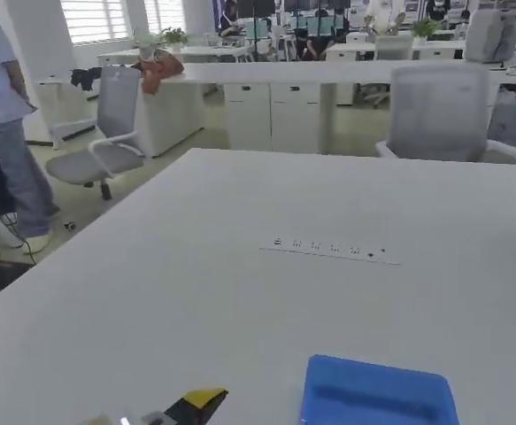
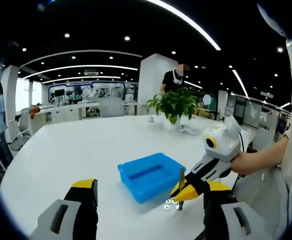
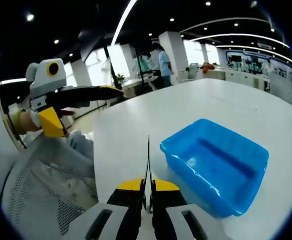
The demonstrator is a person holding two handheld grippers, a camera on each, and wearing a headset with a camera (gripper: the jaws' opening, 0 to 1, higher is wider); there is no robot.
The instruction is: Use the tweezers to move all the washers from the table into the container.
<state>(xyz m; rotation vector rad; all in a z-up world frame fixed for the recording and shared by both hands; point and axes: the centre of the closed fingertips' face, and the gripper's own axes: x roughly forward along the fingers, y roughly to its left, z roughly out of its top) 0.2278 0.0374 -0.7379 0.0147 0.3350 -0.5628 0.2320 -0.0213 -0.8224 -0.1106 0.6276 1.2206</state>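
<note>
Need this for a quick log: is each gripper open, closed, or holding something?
Left gripper: open, holding nothing.
Right gripper: closed on the tweezers.

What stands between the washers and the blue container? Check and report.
Nothing visible. The washers lie on the table just beside the container, and the tweezers in the right gripper point down at them.

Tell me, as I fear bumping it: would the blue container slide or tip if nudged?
Probably slides rather than tips: the blue container is low and wide. It looks like thin plastic and seems empty, so likely light. The white table looks smooth, offering little grip.
</note>
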